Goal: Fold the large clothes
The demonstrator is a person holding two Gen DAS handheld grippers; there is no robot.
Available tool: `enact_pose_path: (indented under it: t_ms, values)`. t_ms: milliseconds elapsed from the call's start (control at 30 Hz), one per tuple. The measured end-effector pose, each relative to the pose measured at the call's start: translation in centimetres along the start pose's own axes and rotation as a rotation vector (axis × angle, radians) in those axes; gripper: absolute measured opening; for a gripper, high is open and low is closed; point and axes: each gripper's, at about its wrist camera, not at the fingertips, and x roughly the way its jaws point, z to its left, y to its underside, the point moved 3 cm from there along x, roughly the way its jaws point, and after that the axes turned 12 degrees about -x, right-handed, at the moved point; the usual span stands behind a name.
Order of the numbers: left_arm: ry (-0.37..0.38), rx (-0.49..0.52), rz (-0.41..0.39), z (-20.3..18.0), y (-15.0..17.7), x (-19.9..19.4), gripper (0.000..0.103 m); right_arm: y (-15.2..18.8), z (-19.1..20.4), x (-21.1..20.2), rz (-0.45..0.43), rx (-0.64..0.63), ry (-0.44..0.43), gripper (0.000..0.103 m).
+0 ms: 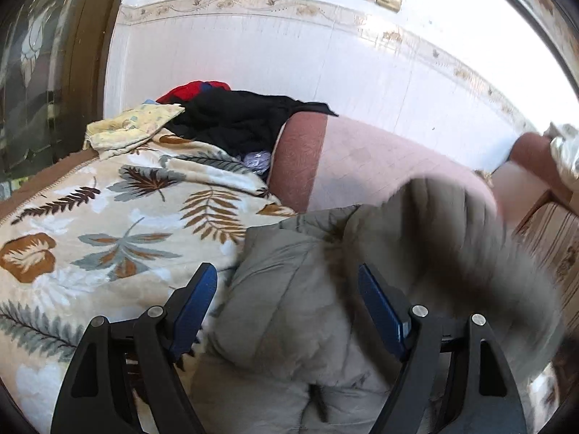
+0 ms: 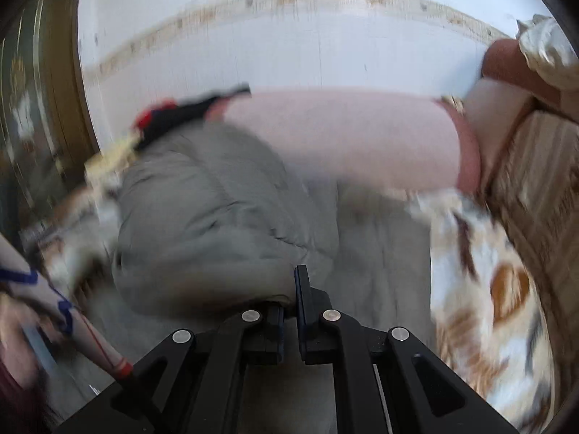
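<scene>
A grey puffy jacket (image 1: 289,307) lies on a leaf-patterned blanket (image 1: 108,224) over a pink sofa. My left gripper (image 1: 287,289) is open just above the jacket, jaws wide, nothing between them. A blurred grey part of the jacket (image 1: 452,246) hangs in the air to its right. In the right wrist view the jacket (image 2: 217,217) fills the middle, and my right gripper (image 2: 289,296) is shut on a fold of its grey fabric. That view is motion-blurred.
A pile of black and red clothes (image 1: 235,115) and a yellow pillow (image 1: 126,126) lie at the sofa's far end. The pink backrest (image 1: 362,152) runs along a white tiled wall. A wooden cabinet (image 2: 542,199) stands at the right. A person's sleeve (image 2: 43,307) shows at lower left.
</scene>
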Motion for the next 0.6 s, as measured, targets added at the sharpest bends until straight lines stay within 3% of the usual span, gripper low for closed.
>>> enact_pose_path:
  t_ms: [133, 233, 267, 333, 367, 400, 467, 600]
  values:
    - [0.105, 0.068, 0.124, -2.9, 2.9, 2.0, 0.079, 4.4, 0.2, 4.9, 0.101, 0.046, -0.005, 0.005]
    - [0.078, 0.171, 0.222, -5.1, 6.7, 4.8, 0.080, 4.3, 0.8, 6.4, 0.111, 0.028, -0.002, 0.006]
    - [0.024, 0.236, 0.271, -5.7, 8.3, 6.3, 0.080, 4.0, 0.7, 6.5, 0.111, 0.024, 0.014, 0.007]
    - [-0.064, 0.313, 0.279, -6.0, 9.6, 7.5, 0.080, 3.5, 0.6, 6.2, 0.139, 0.012, 0.016, 0.015]
    - [-0.061, 0.313, 0.266, -6.2, 9.4, 7.3, 0.080, 3.5, 0.6, 5.8, 0.155, 0.003, 0.017, 0.024]
    - [-0.057, 0.307, 0.267, -6.2, 9.3, 7.2, 0.080, 3.5, 0.5, 5.2, 0.170, -0.009, 0.027, 0.026]
    - [-0.037, 0.265, 0.275, -5.6, 8.9, 7.2, 0.080, 3.4, -0.1, 2.8, 0.150, -0.016, 0.044, 0.026]
    - [-0.024, 0.226, 0.282, -5.0, 8.6, 7.1, 0.080, 0.8, -0.5, -1.2, -0.002, -0.010, 0.036, 0.027]
